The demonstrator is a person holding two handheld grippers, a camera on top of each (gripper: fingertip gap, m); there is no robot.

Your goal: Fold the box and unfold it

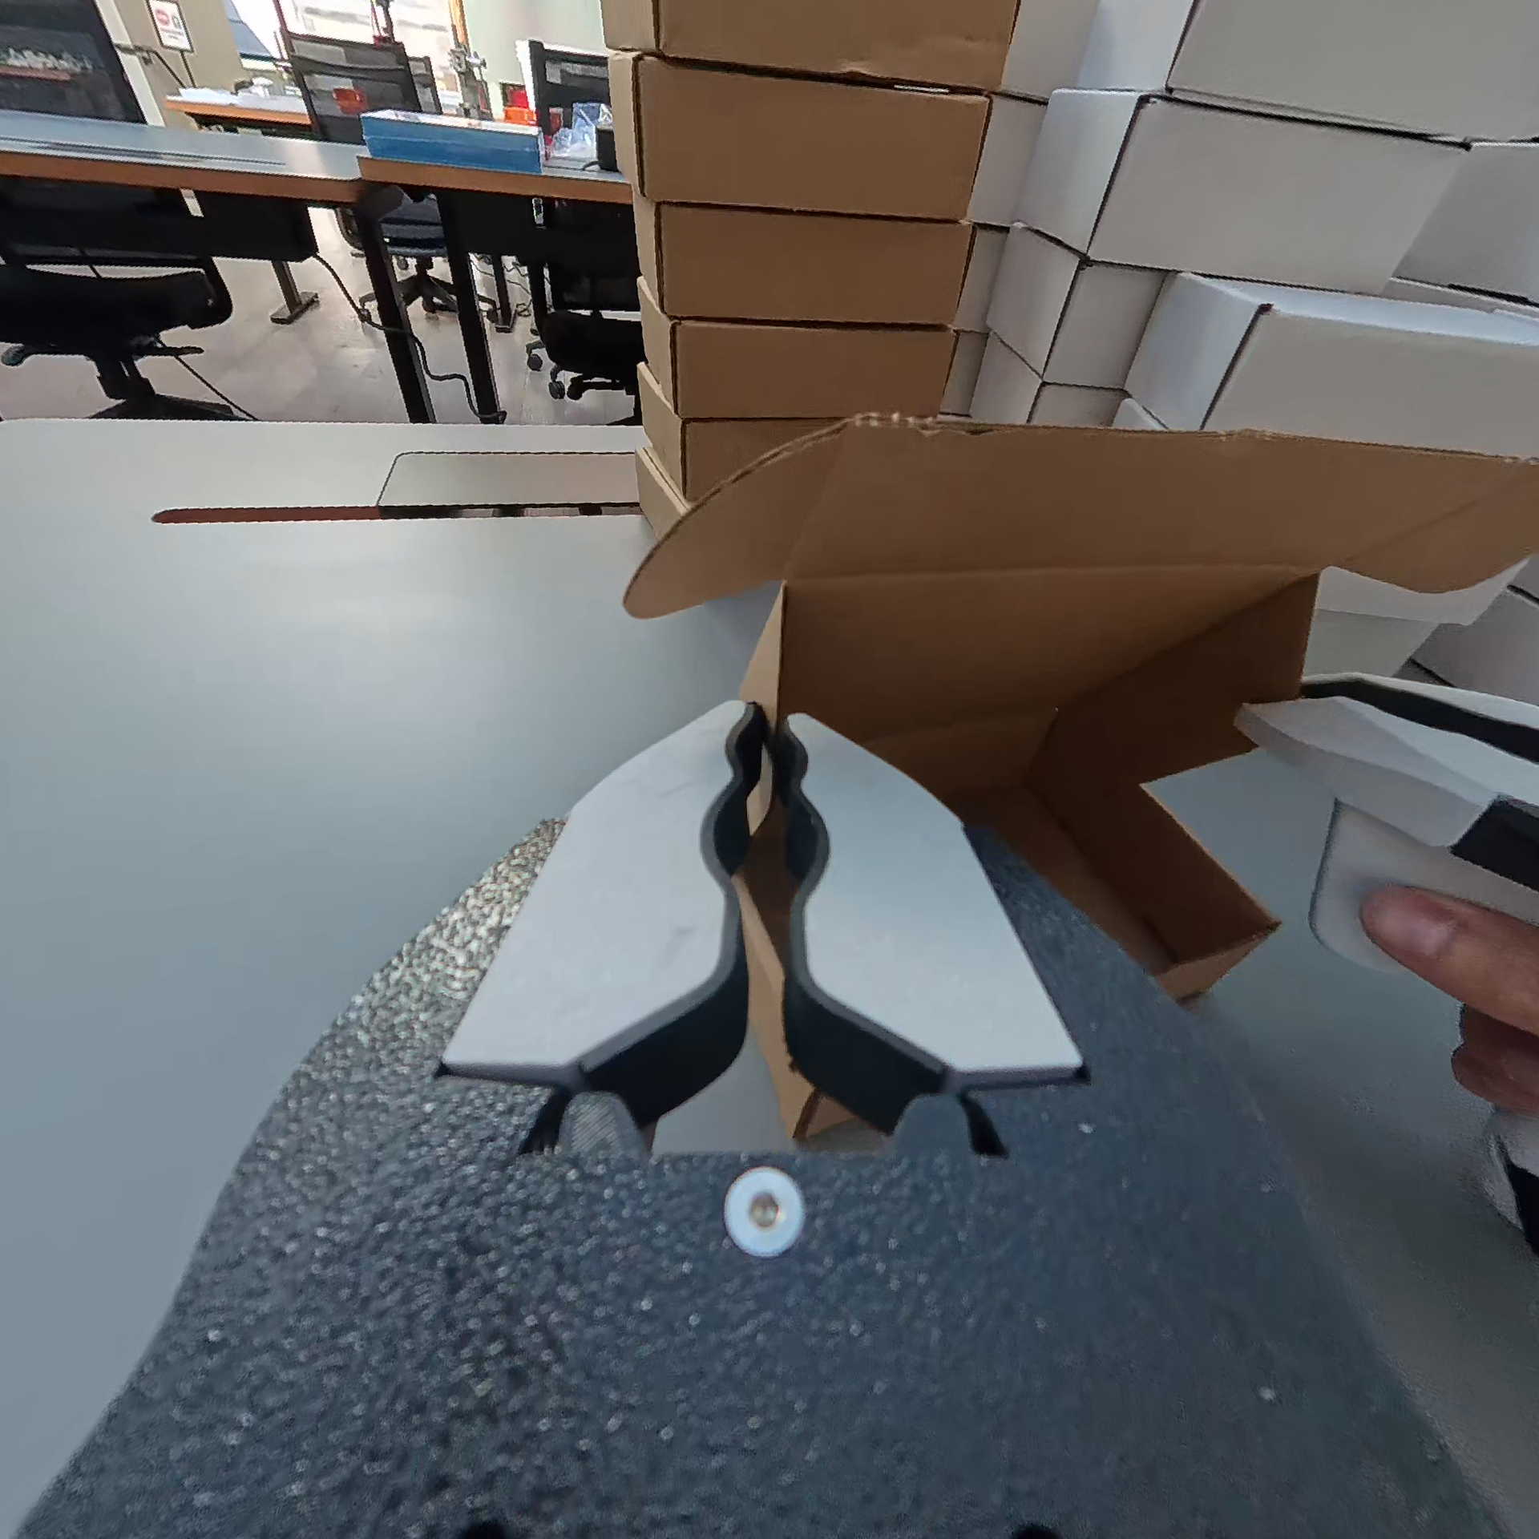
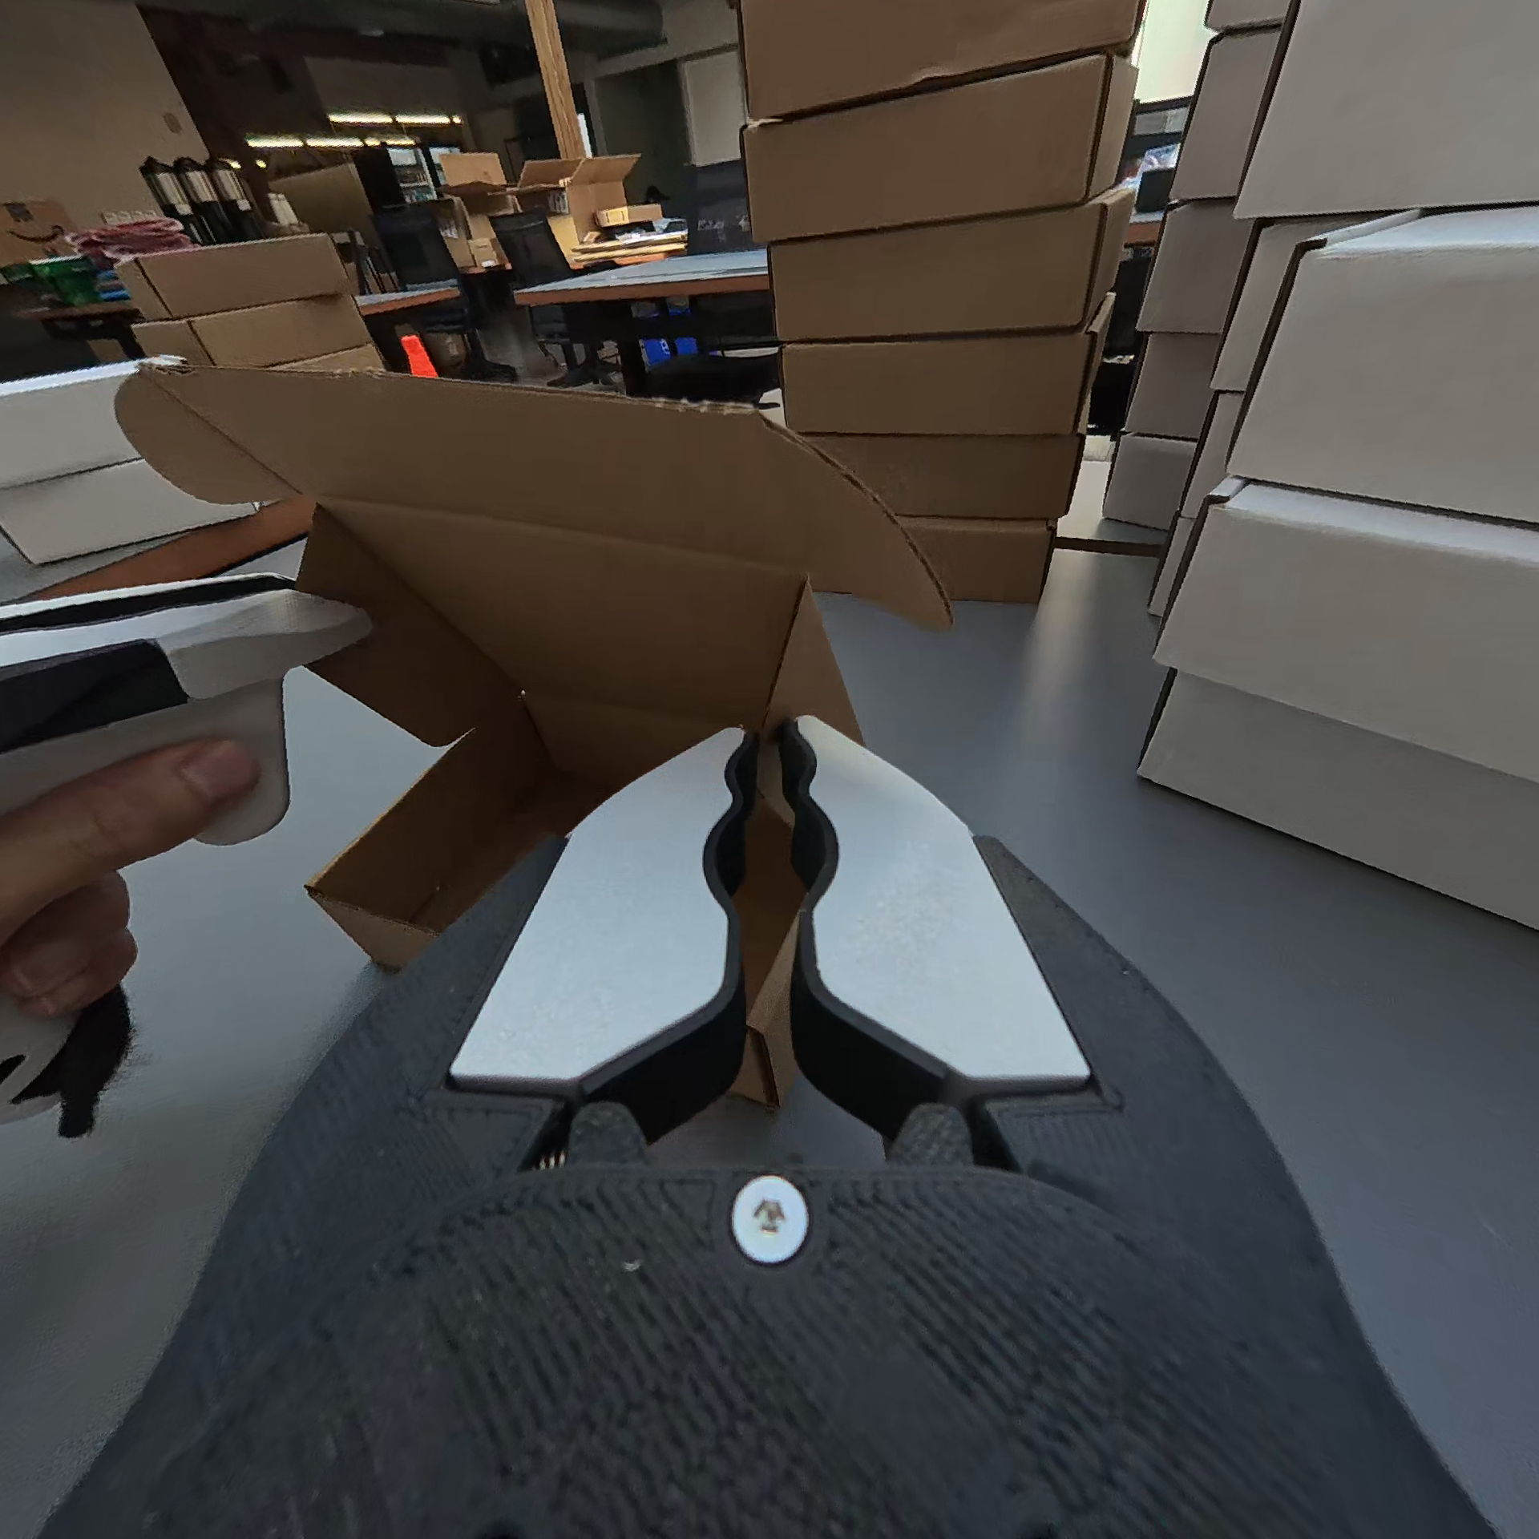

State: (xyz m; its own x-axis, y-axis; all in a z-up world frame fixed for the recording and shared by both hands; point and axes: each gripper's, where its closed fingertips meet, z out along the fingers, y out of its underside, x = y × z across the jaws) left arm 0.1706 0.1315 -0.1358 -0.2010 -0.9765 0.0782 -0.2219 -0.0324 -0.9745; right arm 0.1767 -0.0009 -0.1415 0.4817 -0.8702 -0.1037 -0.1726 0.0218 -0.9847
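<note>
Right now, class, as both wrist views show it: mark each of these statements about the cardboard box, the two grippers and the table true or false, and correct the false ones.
1. The left gripper is shut on a side wall of the brown box. True.
2. The right gripper hangs open, clear of the box. False: it is shut on the opposite side wall.
3. The box lid is closed flat. False: it stands raised, and the inside shows.
4. Stacks of white boxes and a stack of brown boxes stand behind the box. True.
5. The box rests on a wooden floor. False: it is on a grey table.
</note>
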